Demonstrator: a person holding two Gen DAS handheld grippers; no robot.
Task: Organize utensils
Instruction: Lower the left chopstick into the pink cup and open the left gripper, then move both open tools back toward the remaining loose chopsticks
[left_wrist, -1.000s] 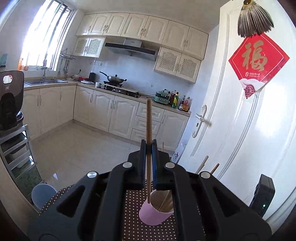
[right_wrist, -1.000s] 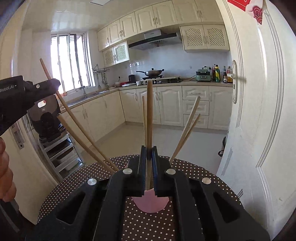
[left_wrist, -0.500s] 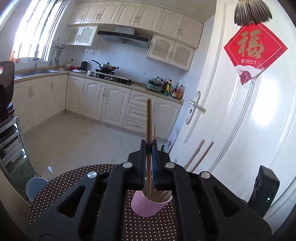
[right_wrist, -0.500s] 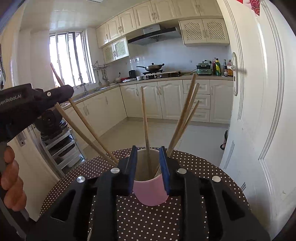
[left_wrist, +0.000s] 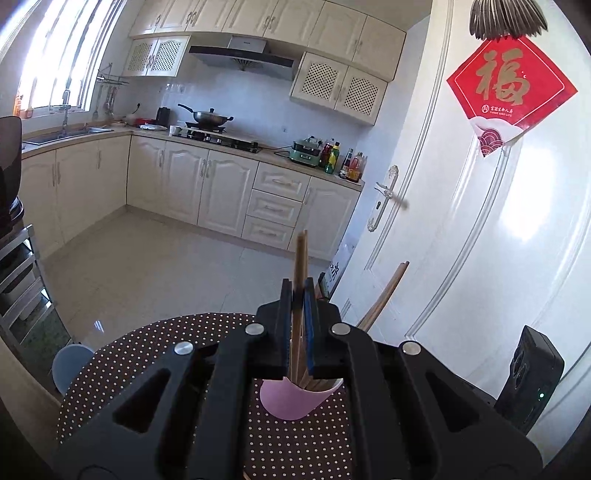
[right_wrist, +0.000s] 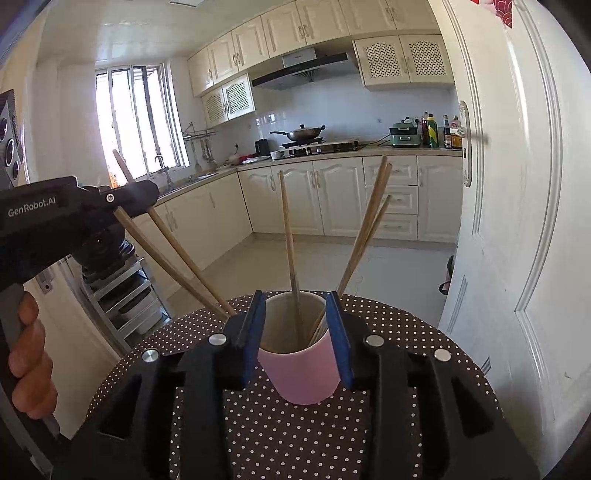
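A pink cup (right_wrist: 299, 376) stands on the dotted table (right_wrist: 406, 332) and holds several wooden chopsticks (right_wrist: 290, 240). My right gripper (right_wrist: 295, 297) has its jaws opening. The cup stands between the blue pads and they do not press on it. My left gripper (left_wrist: 297, 286) is shut on an upright chopstick (left_wrist: 298, 258) whose lower end dips into the pink cup (left_wrist: 299, 400). In the right wrist view the left gripper (right_wrist: 147, 197) comes in from the left, with a second stick (right_wrist: 166, 258) running alongside the held one.
The round table with its brown polka-dot cloth (left_wrist: 129, 369) stands beside a white door (left_wrist: 480, 258). A black device (left_wrist: 528, 376) sits at the table's right edge. A blue stool (left_wrist: 70, 363) and a metal rack (right_wrist: 122, 295) are on the left. A person's hand (right_wrist: 29, 369) holds the left gripper's handle.
My right gripper opened and let go of its chopstick, which now leans in the cup. My left gripper has come down toward the cup with its chopstick.
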